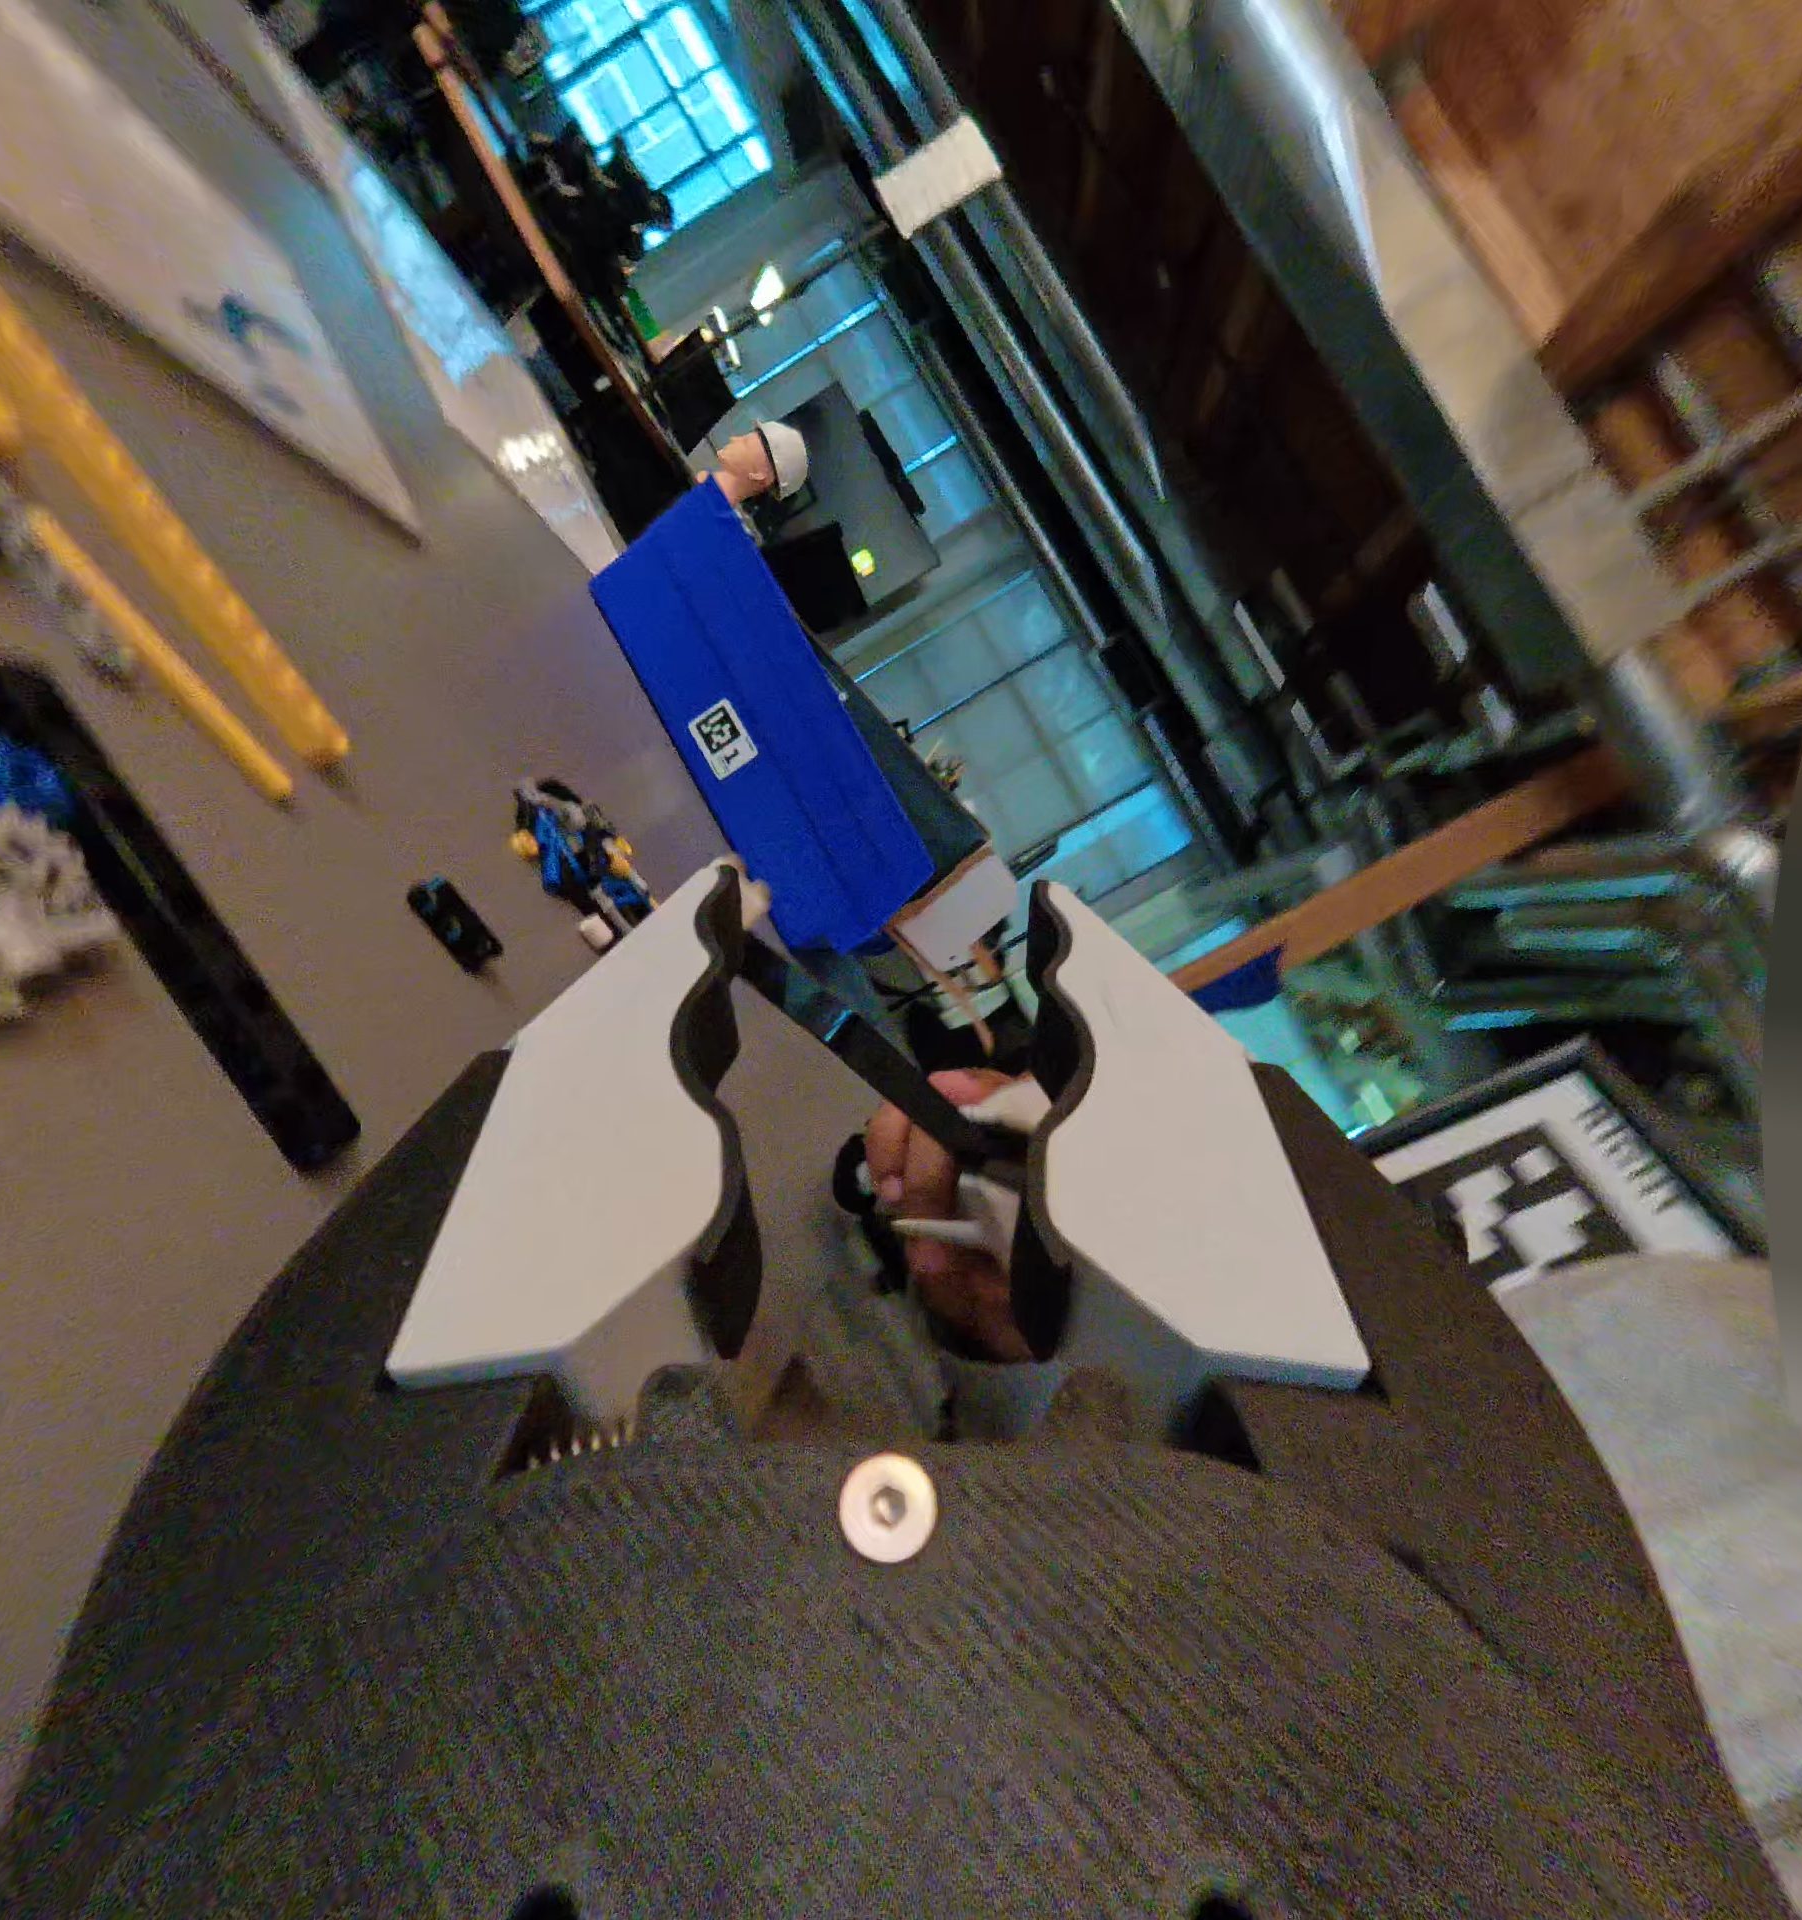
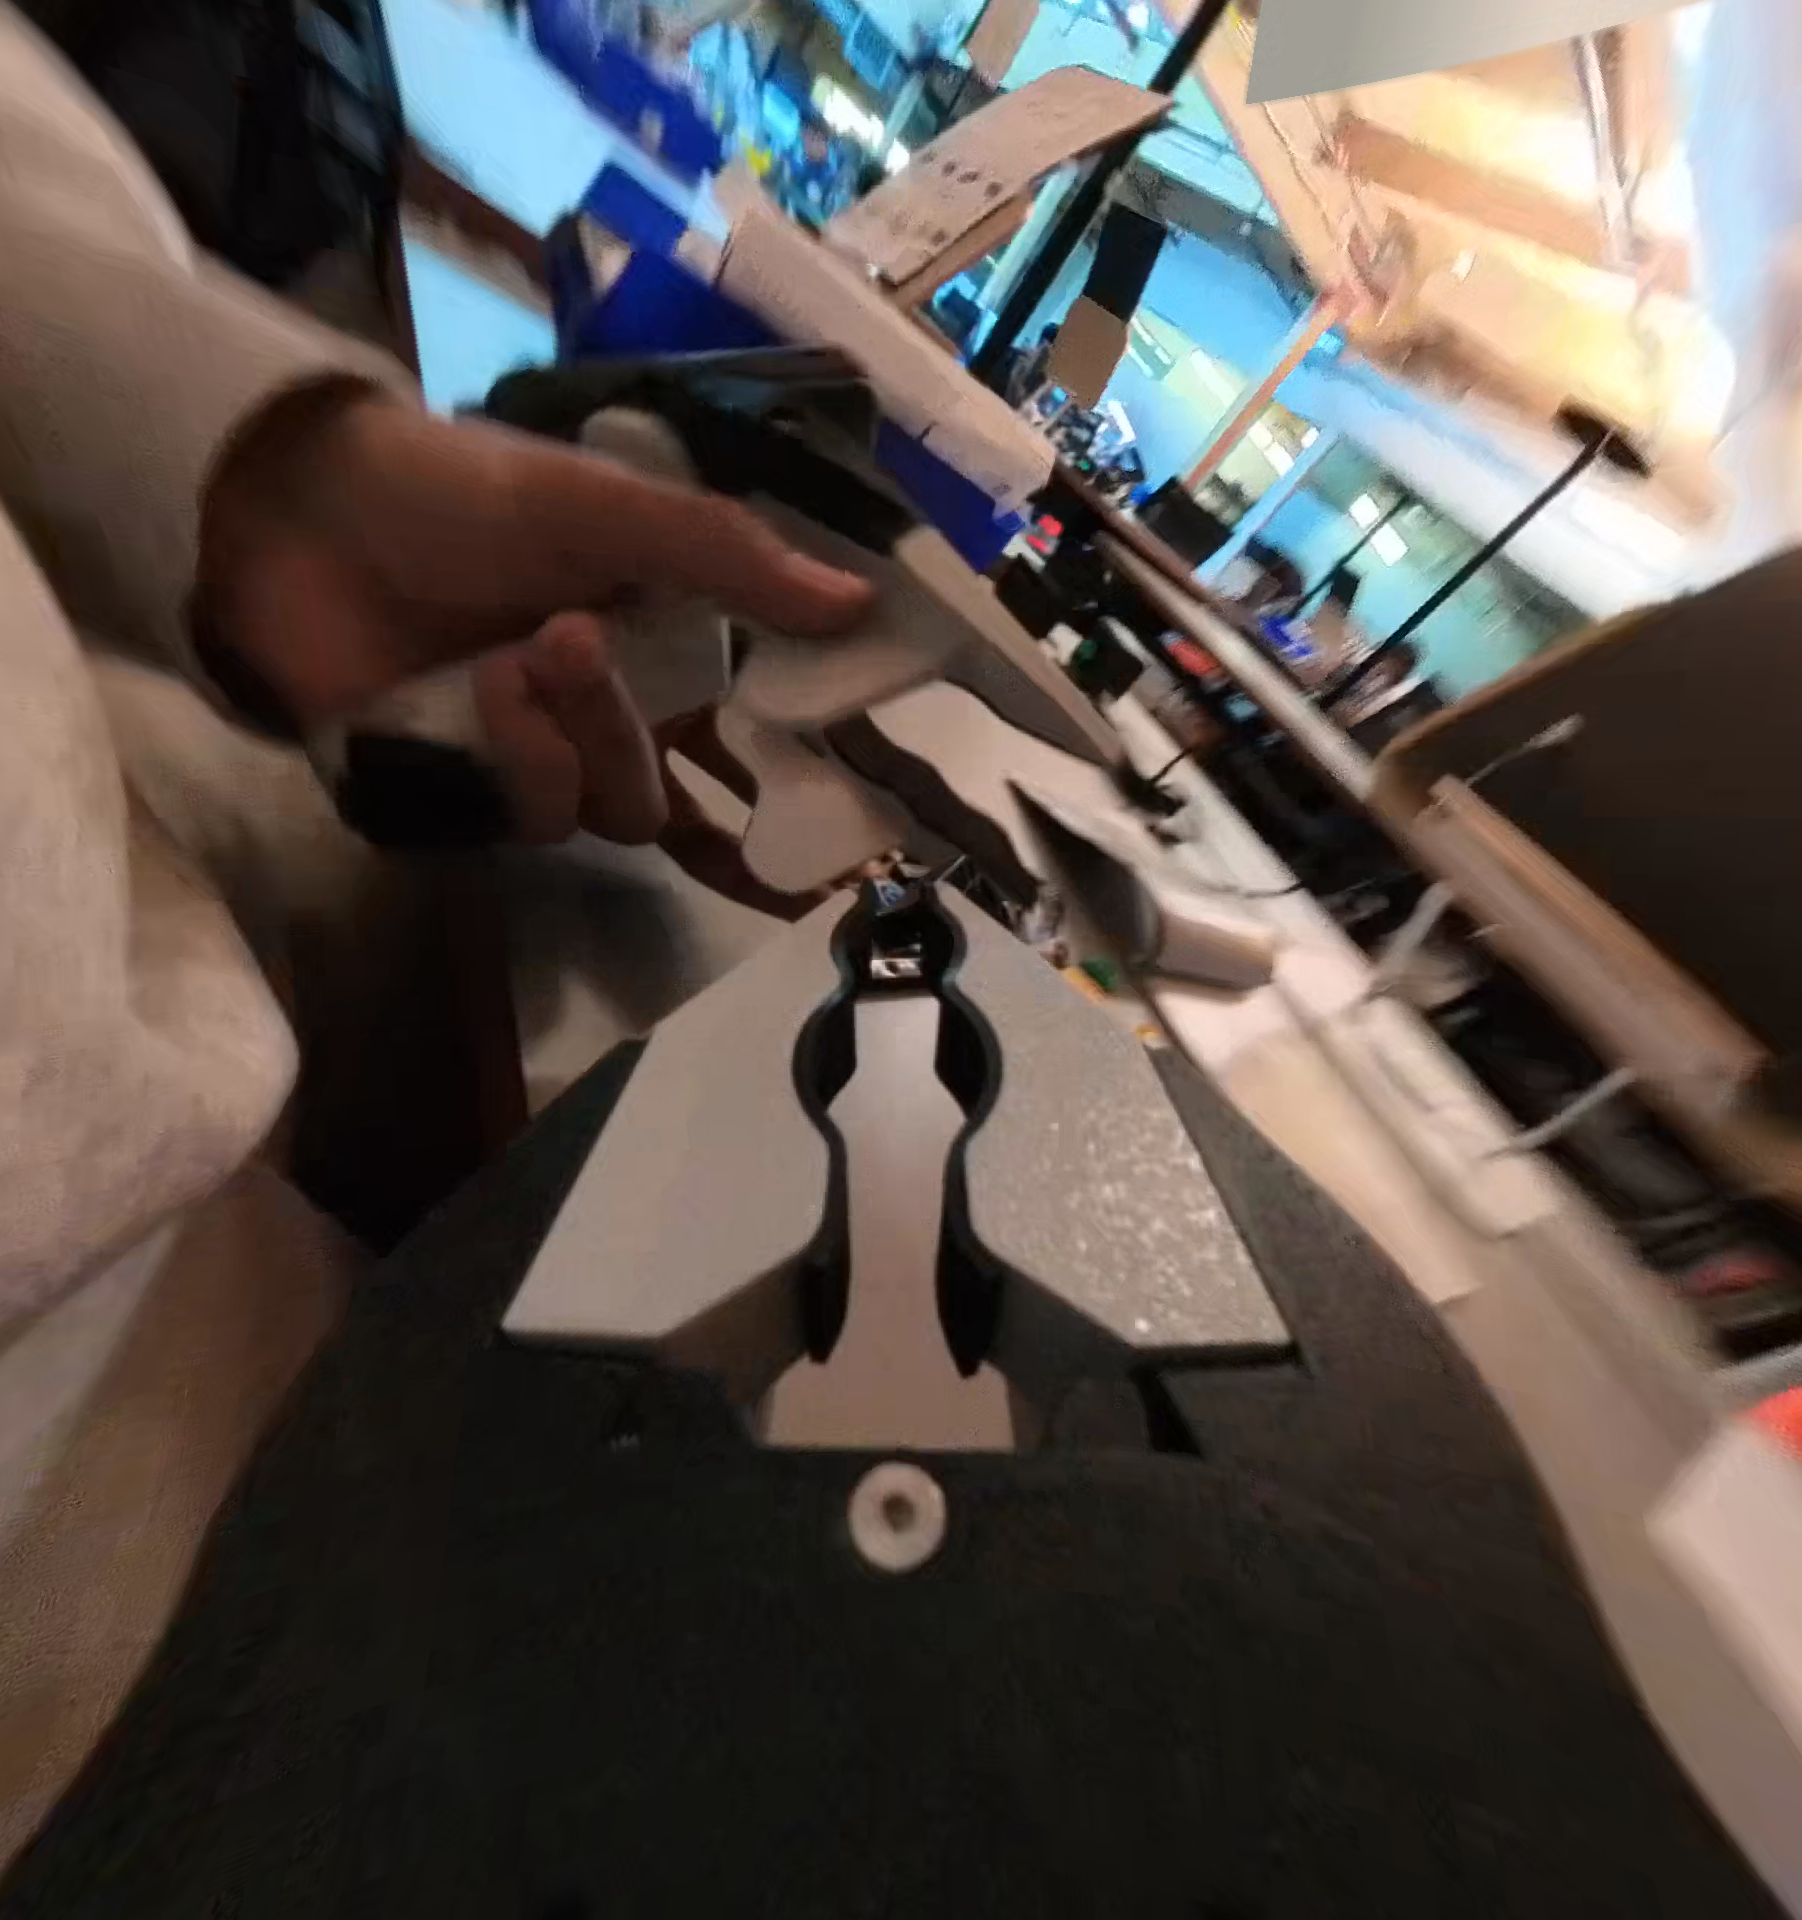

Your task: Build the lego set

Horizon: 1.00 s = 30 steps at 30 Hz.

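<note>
In the left wrist view my left gripper (image 1: 886,894) is open and empty, tilted up off the grey table (image 1: 409,727). A small blue, black and yellow lego model (image 1: 577,852) lies on the table beyond its left finger, with a small black piece (image 1: 455,925) beside it. The right gripper's blue body (image 1: 762,727) and a hand (image 1: 918,1174) show past the fingers. In the right wrist view my right gripper (image 2: 895,935) is shut on a small dark lego piece (image 2: 892,914) with some blue on it. The left gripper (image 2: 876,665) hangs close above it, held by a hand (image 2: 512,603).
Two yellow rods (image 1: 149,561) lie on the table at the left. A black tray (image 1: 201,935) with white and blue pieces (image 1: 3,914) stands at the left edge. A beige sleeve (image 2: 76,831) fills the left of the right wrist view. Both views are blurred. About 5 cm separates my left fingertips from my right.
</note>
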Tool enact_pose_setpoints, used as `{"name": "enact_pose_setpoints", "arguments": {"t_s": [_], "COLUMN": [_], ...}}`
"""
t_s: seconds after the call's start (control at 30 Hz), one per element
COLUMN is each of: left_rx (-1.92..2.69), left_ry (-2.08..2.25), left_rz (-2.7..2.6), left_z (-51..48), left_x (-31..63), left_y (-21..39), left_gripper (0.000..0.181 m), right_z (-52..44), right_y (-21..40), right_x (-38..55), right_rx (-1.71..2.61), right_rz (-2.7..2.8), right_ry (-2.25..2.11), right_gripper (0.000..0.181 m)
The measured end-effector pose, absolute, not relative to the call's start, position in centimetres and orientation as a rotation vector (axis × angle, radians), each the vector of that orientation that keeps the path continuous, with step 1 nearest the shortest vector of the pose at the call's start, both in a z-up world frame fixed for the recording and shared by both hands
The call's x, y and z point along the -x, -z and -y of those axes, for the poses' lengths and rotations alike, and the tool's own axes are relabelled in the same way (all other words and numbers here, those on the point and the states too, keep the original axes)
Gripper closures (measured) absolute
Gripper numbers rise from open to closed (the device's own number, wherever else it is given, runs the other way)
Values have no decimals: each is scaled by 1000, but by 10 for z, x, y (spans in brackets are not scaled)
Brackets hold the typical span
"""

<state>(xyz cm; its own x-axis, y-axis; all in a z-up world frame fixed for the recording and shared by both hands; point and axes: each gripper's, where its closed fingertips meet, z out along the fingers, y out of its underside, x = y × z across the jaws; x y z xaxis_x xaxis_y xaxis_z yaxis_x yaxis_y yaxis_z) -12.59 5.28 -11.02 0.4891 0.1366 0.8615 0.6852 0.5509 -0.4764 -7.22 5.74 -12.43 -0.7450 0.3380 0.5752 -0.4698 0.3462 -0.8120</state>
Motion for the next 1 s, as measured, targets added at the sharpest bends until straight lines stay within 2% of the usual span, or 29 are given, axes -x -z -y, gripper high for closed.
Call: {"name": "enact_pose_setpoints", "arguments": {"t_s": [0.23,0.33,0.47,0.53,0.7,0.8,0.9,1.0], "left_rx": [1334,1467,1517,1575,1649,1630,1618,1619], "left_ry": [91,135,269,272,247,259,274,285], "left_rz": [781,695,609,534,444,452,462,455], "left_z": [-59,-71,-82,-85,-91,-89,-88,-88], "left_x": [119,106,87,76,63,64,66,64], "left_y": [111,124,128,131,136,134,134,134], "left_gripper": [120,117,122,134,152,156,174,174], "right_z": [-101,-106,-104,-106,-115,-118,-119,-119], "right_y": [95,102,104,103,101,106,106,107], "right_x": [91,92,88,87,93,98,98,99], "right_rx": [576,791,862,877,953,1031,1040,1053], "right_rz": [2077,2157,2224,2224,2168,2174,2168,2172], "right_ry": [-2388,-2577,-2669,-2715,-2798,-2785,-2788,-2771], "right_gripper": [175,175,175,176,177,177,177,177]}}
